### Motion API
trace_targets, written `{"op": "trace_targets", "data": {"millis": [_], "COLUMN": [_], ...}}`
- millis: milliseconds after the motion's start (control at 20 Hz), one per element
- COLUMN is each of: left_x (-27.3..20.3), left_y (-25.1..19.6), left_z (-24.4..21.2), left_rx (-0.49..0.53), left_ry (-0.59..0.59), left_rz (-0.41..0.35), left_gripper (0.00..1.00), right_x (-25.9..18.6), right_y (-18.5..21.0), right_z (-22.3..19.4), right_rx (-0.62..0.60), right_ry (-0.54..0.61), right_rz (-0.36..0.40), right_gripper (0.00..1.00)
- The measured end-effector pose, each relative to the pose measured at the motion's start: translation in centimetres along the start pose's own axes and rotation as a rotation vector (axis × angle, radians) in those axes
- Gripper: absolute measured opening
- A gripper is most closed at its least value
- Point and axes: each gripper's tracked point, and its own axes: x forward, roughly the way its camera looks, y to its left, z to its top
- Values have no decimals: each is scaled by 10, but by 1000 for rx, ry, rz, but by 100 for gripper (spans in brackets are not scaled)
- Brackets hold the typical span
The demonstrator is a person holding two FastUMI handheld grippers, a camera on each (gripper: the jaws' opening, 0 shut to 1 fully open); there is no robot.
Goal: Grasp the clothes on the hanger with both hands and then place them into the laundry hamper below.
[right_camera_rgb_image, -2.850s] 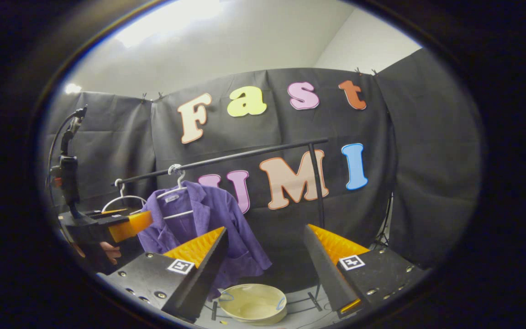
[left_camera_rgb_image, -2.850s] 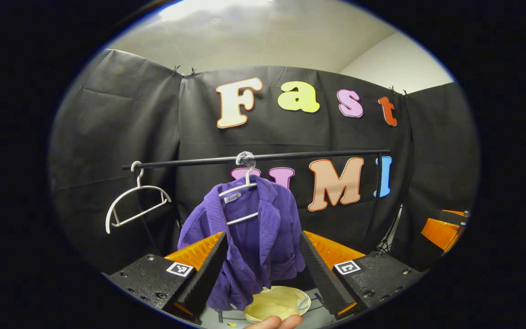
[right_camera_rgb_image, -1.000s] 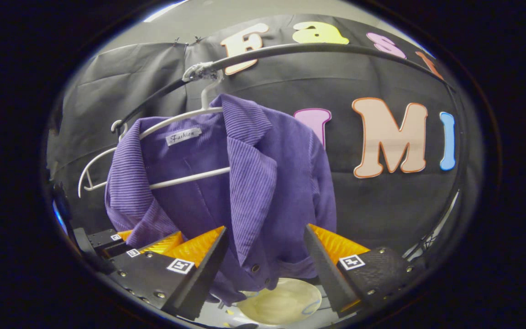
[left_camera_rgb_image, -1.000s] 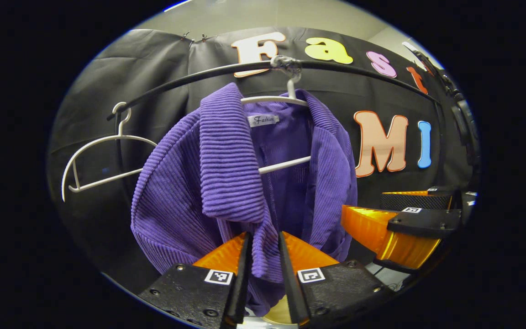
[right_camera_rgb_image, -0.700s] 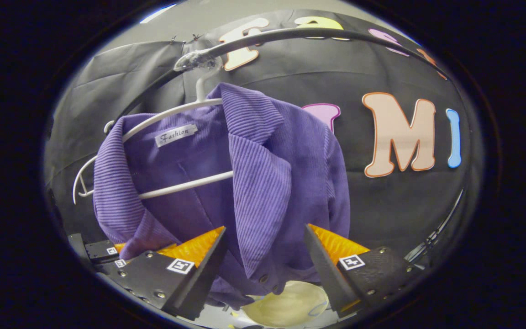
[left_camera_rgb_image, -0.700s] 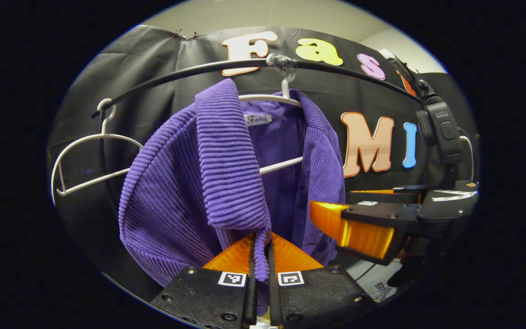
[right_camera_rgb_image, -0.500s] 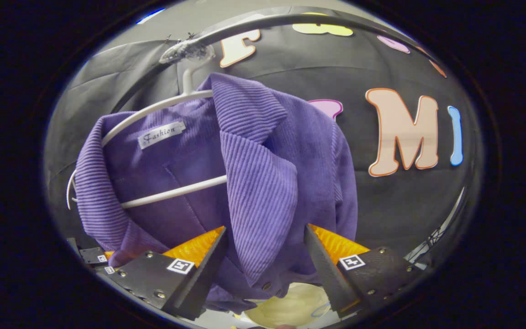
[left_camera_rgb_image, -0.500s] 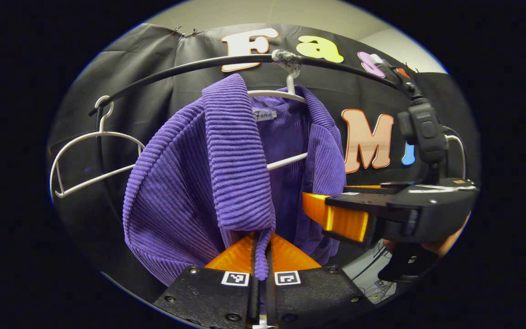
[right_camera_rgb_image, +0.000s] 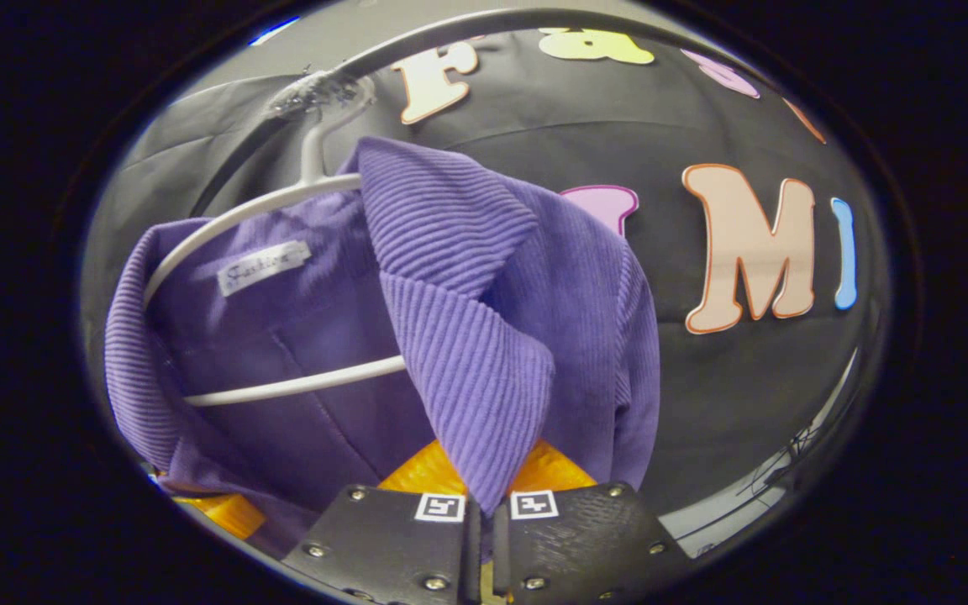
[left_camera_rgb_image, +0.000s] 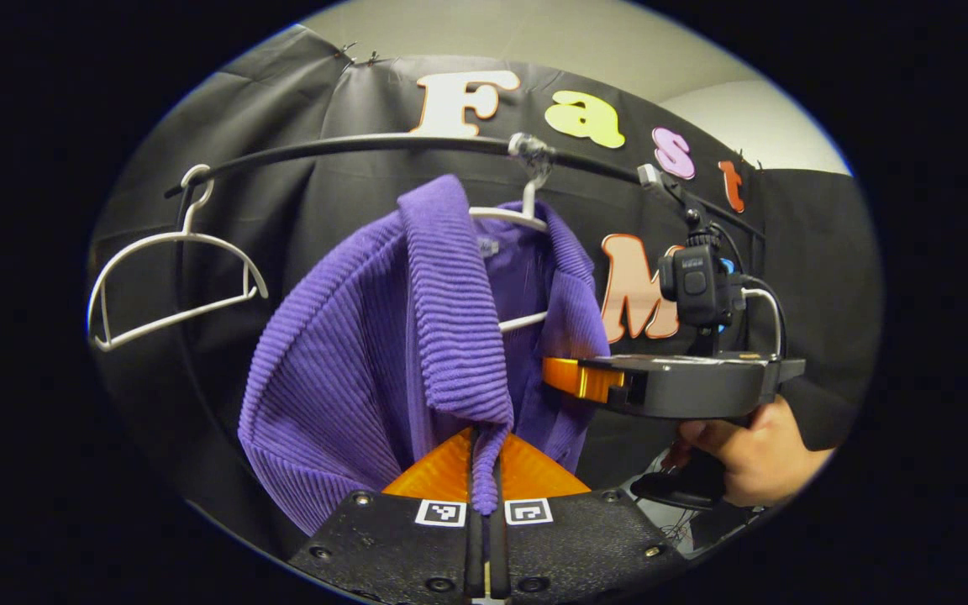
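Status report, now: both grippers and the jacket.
Left gripper shut on purple jacket lapel. Right gripper shut on other lapel. Jacket on white hanger, hooked over rail. Empty hanger alongside.

Purple corduroy jacket (left_camera_rgb_image: 341, 353) hangs open on white hanger (right_camera_rgb_image: 282, 197).

A black rail (left_camera_rgb_image: 349, 144) was stretched across the booth in front of the black cloth wall (left_camera_rgb_image: 282, 210). An empty white hanger (left_camera_rgb_image: 166, 286) was hung near the rail's left end.
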Motion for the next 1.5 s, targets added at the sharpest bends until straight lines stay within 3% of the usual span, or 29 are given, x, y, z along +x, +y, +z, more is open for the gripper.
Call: {"op": "trace_targets", "data": {"millis": [50,100,150,300,850,1100,1250,1500], "left_x": [-5,-11,-17,-33,-83,-85,-83,-77], "left_y": [-2,-5,-7,-7,36,67,91,121], "left_z": [8,17,25,48,89,96,101,108], "left_rx": [10,11,11,15,-3,-6,42,66], "left_ry": [-16,-30,-42,-62,-71,-67,-72,-75], "left_rz": [-7,-15,-19,-11,90,153,199,226], "left_gripper": [3,3,3,3,3,3,2,3], "right_x": [4,-12,-15,-33,-79,-78,-70,-68], "right_y": [-4,-2,6,2,-29,-46,-58,-79], "right_z": [7,10,13,25,76,89,91,111], "right_rx": [-17,-17,-4,-8,-45,-104,-101,-87], "right_ry": [-25,-32,-25,-47,-180,-192,-186,-279], "right_rz": [-21,-9,18,-12,-110,-138,-149,-219], "right_gripper": [6,2,4,1,1,0,1,1]}}
